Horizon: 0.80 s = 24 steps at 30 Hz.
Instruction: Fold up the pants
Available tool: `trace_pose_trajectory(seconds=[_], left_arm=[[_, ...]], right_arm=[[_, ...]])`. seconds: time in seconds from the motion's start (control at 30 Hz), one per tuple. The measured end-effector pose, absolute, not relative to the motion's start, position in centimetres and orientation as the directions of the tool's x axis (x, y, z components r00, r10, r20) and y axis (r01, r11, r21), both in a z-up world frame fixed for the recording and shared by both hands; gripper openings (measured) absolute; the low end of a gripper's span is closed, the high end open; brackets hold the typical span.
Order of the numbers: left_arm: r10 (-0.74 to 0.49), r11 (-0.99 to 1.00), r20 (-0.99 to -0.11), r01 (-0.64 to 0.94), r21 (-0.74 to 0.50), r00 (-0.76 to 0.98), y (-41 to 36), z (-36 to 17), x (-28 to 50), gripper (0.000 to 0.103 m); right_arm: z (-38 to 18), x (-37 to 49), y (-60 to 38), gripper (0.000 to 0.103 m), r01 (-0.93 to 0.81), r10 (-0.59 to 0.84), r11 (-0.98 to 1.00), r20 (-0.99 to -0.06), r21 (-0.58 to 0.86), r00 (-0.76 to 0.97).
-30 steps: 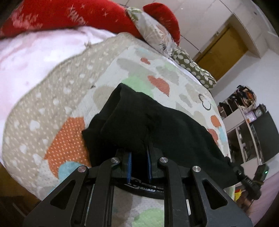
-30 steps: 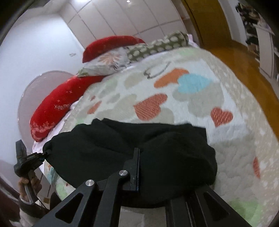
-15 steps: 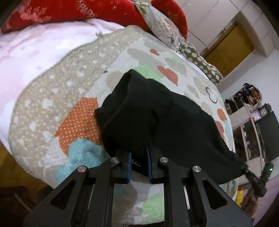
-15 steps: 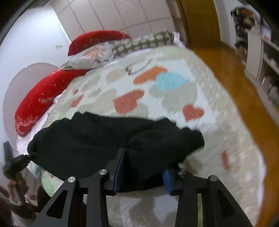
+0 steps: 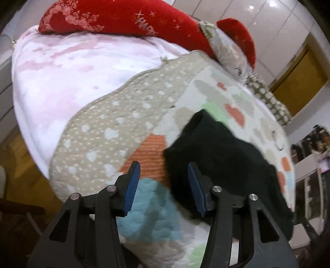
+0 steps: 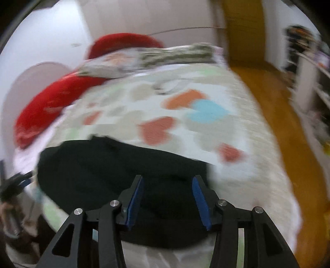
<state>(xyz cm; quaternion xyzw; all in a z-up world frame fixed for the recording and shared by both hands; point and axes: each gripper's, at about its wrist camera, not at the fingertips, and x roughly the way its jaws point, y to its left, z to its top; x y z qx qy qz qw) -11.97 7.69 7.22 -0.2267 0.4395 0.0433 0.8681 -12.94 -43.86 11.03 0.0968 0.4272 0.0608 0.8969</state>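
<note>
Pants [image 5: 224,162]: lying as a black bundle on the quilt [image 5: 123,127], near the bed's foot edge; appearing already doubled over, though the blur is hiding the layers.

Left gripper [image 5: 163,185]: jaws standing wide, holding nothing; right pad sitting just at the bundle's left edge, left pad over bare quilt.

Right gripper [image 6: 168,194]: jaws also spread wide, empty, hanging over the bundle's near edge with black cloth showing between the pads.

Surroundings: red pillows [image 5: 115,18] lying at the head of the bed, well apart from the pants; a pink blanket [image 5: 68,68] showing beside the quilt.

Handling (judgement): the cloth is looking soft, limp and light; it is likely to sag and slide between layers, with no stiffness to hold a crease.

Where to hold (judgement): taking the two near corners, one per gripper, pinching all layers together so the inner ones are not slipping out.

Stage (judgement): one fold seeming laid down; a further fold or smoothing possibly remaining.

Risk (judgement): catching the quilt along with the pants.
</note>
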Motion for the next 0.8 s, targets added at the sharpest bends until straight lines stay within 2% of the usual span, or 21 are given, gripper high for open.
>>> trace_pose_trajectory(seconds=[0.1, 0.2, 0.33, 0.37, 0.4, 0.47, 0.5, 0.67, 0.7, 0.77, 0.8], left_arm=[[-0.128, 0.909, -0.767, -0.234, -0.344, 0.629, 6.2, 8.3, -11.2, 0.047], [-0.149, 0.924, -0.743, -0.176, -0.340, 0.653, 4.4, 8.8, -10.2, 0.048], [-0.143, 0.951, -0.765, -0.126, -0.281, 0.628, 1.9, 7.5, -8.2, 0.048], [-0.136, 0.955, -0.769, -0.124, -0.269, 0.624, 1.7, 7.2, -7.9, 0.048], [-0.122, 0.961, -0.773, -0.119, -0.248, 0.622, 1.3, 6.8, -7.4, 0.048], [-0.103, 0.969, -0.778, -0.115, -0.219, 0.620, 1.0, 6.3, -6.5, 0.048], [-0.101, 0.969, -0.779, -0.117, -0.219, 0.619, 1.0, 6.1, -6.1, 0.048], [-0.111, 0.969, -0.765, -0.103, -0.226, 0.634, 0.7, 6.1, -5.2, 0.048], [-0.105, 0.970, -0.764, -0.105, -0.221, 0.637, 0.7, 5.7, -5.2, 0.049], [-0.083, 0.970, -0.763, -0.125, -0.211, 0.641, 0.8, 4.9, -5.4, 0.060], [-0.076, 0.969, -0.758, -0.131, -0.209, 0.648, 0.9, 4.4, -5.6, 0.060]], right_arm=[[10.3, -8.9, -39.9, 0.047, -0.150, 0.303, 0.951, -0.721, 0.270, 0.623], [7.8, -3.7, -36.6, 0.047, -0.230, 0.443, 0.895, -0.708, 0.381, 0.551], [4.3, 0.8, -33.0, 0.047, -0.268, 0.435, 0.899, -0.766, 0.345, 0.474], [3.9, 1.2, -32.4, 0.042, -0.283, 0.453, 0.890, -0.763, 0.357, 0.462], [3.8, 1.3, -31.9, 0.024, -0.303, 0.470, 0.881, -0.757, 0.365, 0.455], [3.8, 1.5, -30.4, 0.010, -0.349, 0.448, 0.885, -0.771, 0.309, 0.453], [3.9, 1.5, -29.9, 0.007, -0.363, 0.430, 0.889, -0.779, 0.278, 0.456], [5.2, 2.1, -29.6, 0.004, -0.373, 0.321, 0.918, -0.797, 0.130, 0.511], [5.2, 2.4, -29.9, 0.003, -0.345, 0.275, 0.934, -0.793, 0.087, 0.543], [4.2, 3.2, -30.3, 0.003, -0.305, 0.229, 0.950, -0.805, 0.063, 0.547], [3.5, 3.6, -30.4, 0.003, -0.298, 0.228, 0.952, -0.813, 0.071, 0.535]])
